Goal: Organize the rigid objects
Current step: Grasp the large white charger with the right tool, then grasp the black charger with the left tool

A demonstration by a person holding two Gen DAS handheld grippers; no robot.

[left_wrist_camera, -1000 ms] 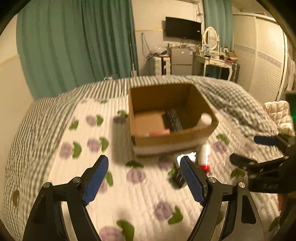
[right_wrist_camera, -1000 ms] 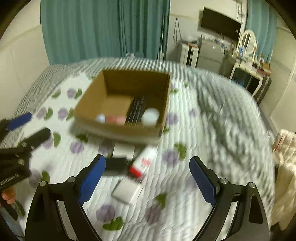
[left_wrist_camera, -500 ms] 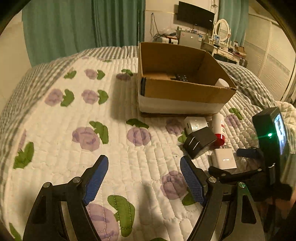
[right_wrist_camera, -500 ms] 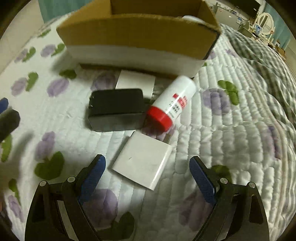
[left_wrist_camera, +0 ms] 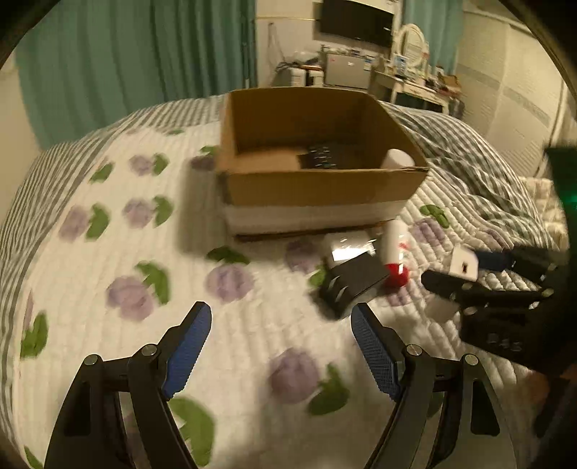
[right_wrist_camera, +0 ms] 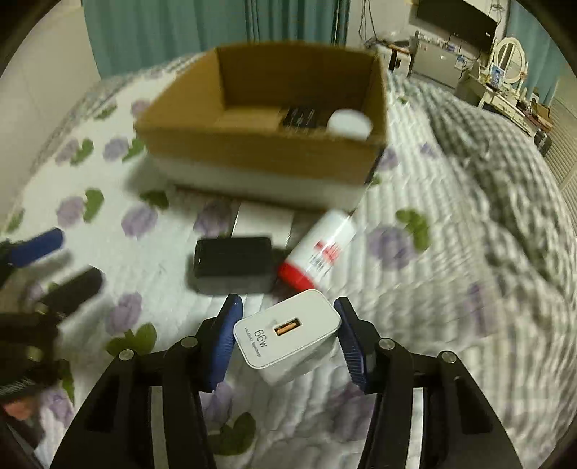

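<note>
My right gripper (right_wrist_camera: 286, 333) is shut on a white 66W charger (right_wrist_camera: 288, 337) and holds it above the quilt; the charger also shows in the left wrist view (left_wrist_camera: 463, 265). On the quilt lie a black adapter (right_wrist_camera: 232, 265), a white bottle with a red cap (right_wrist_camera: 317, 252) and a white flat box (right_wrist_camera: 263, 222). Behind them stands an open cardboard box (right_wrist_camera: 252, 151) holding a black item (right_wrist_camera: 301, 117) and a white round item (right_wrist_camera: 349, 122). My left gripper (left_wrist_camera: 281, 348) is open and empty, low over the quilt, left of the black adapter (left_wrist_camera: 351, 283).
The bed has a white quilt with purple flowers (left_wrist_camera: 126, 299) and a grey checked blanket (right_wrist_camera: 505, 173) on the right. Green curtains (left_wrist_camera: 126, 54), a TV (left_wrist_camera: 355, 21) and a dresser (left_wrist_camera: 414, 83) stand behind the bed.
My right gripper has closed on the white charger and lifted it off the quilt. Both views have pulled back and up, so the cardboard box shows in full again.
</note>
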